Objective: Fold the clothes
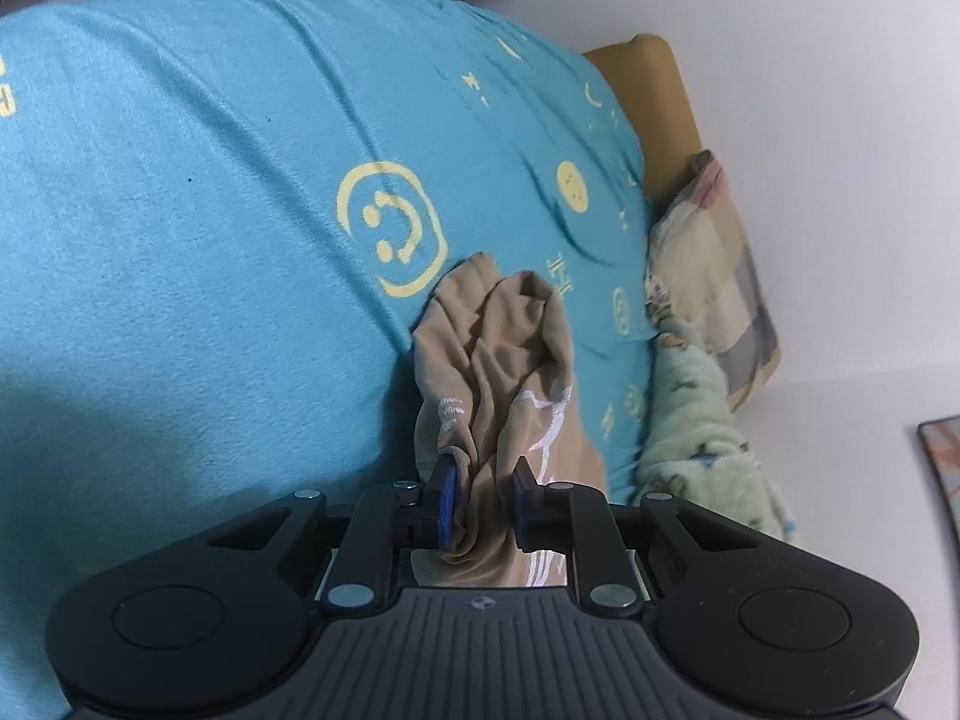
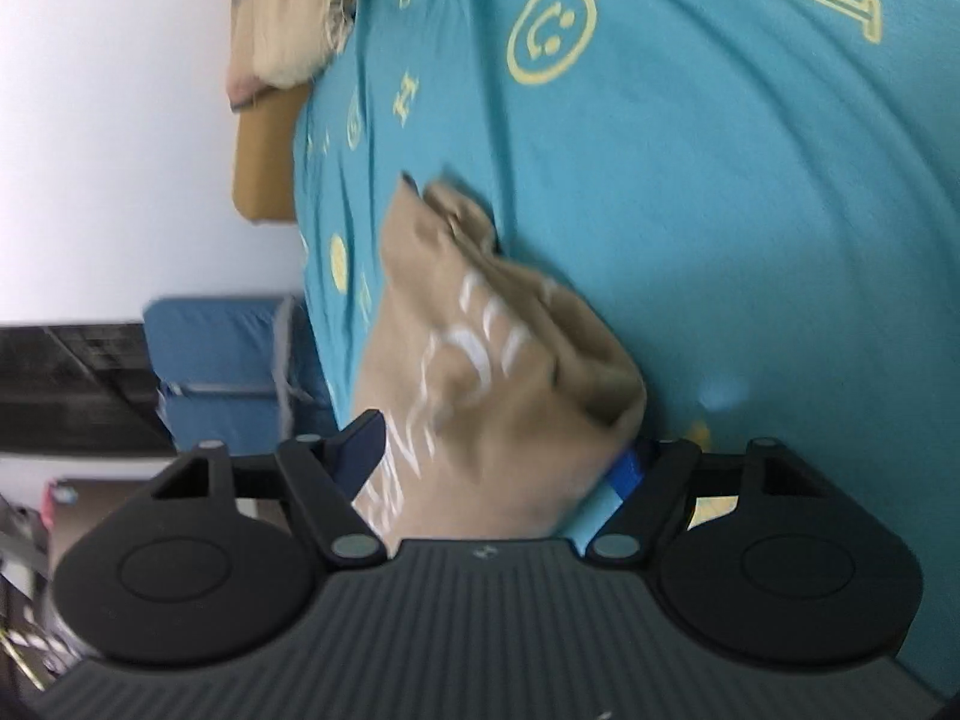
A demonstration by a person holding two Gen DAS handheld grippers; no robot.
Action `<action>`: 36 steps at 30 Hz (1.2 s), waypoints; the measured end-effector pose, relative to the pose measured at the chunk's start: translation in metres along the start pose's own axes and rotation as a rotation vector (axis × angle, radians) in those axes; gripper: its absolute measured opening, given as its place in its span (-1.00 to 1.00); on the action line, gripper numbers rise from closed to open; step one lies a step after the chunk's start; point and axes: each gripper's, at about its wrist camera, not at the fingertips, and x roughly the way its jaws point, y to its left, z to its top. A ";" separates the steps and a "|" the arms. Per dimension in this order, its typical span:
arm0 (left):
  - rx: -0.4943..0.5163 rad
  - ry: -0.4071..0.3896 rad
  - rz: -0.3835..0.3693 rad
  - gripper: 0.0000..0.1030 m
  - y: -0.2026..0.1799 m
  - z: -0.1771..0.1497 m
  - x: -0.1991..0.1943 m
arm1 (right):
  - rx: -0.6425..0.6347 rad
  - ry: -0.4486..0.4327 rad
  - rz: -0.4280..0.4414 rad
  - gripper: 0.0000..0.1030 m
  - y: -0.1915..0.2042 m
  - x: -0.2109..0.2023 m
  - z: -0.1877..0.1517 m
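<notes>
**Left wrist view: tan garment pinched over the bed**

Left wrist view: left gripper (image 1: 485,495) clamped on a bunched tan garment (image 1: 498,354) with white print, blue pads pressed into the cloth on both sides. Right wrist view, blurred: right gripper (image 2: 501,456) with jaws stood wider, a thick wad of the same garment (image 2: 480,360) filling the gap between them; firmly nipped or only resting around it, cannot tell. Garment gathered in loose ridges and hanging folds, its far end lying against the teal sheet (image 1: 210,180), near the pillow-end edge of the bed.

Likely light, thin and limp: no stiffness, drooping wherever unsupported, prone to slipping out of a shallow pinch. Best taken at a hem, seam or corner, in a single or double layer, not at a fat bunch; two grips kept well apart, so as to spread it flat. Print side a handy guide to front and back.

Sheet soft, slightly wrinkled, printed with yellow smiley faces, giving under pressure. At the bed's edge a checked pillow (image 1: 714,276) and a pale green fleece blanket (image 1: 702,426), a tan headboard (image 1: 654,108) beyond, a white wall (image 1: 840,120) close behind. Blue furniture (image 2: 228,360) beside the bed in the right wrist view.
</notes>
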 end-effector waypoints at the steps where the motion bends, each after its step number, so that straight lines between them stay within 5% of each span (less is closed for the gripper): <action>1: 0.007 0.000 0.003 -0.64 -0.001 0.001 0.001 | -0.017 0.001 -0.002 0.44 0.003 0.002 0.001; 5: 0.028 0.005 -0.009 -0.66 -0.003 -0.001 -0.003 | -0.098 0.005 -0.052 -0.39 0.011 0.001 -0.005; 8: 0.006 0.023 -0.051 -0.69 -0.002 -0.002 -0.015 | -0.153 -0.044 -0.027 -0.57 0.024 -0.022 -0.014; 13: -0.102 0.059 -0.166 -0.71 -0.008 -0.011 -0.054 | -0.212 -0.147 0.055 -0.59 0.050 -0.073 -0.034; 19: 0.046 0.135 -0.214 -0.71 -0.064 -0.037 -0.086 | -0.182 -0.230 0.088 -0.59 0.057 -0.142 -0.033; 23: 0.097 0.220 -0.235 -0.71 -0.093 -0.067 -0.072 | -0.193 -0.290 0.090 -0.59 0.051 -0.184 -0.019; 29: 0.199 0.350 -0.252 -0.71 -0.148 -0.120 -0.007 | -0.182 -0.374 0.068 -0.59 0.040 -0.233 0.048; 36: 0.334 0.425 -0.372 -0.71 -0.302 -0.175 0.086 | -0.212 -0.489 0.102 -0.59 0.078 -0.290 0.168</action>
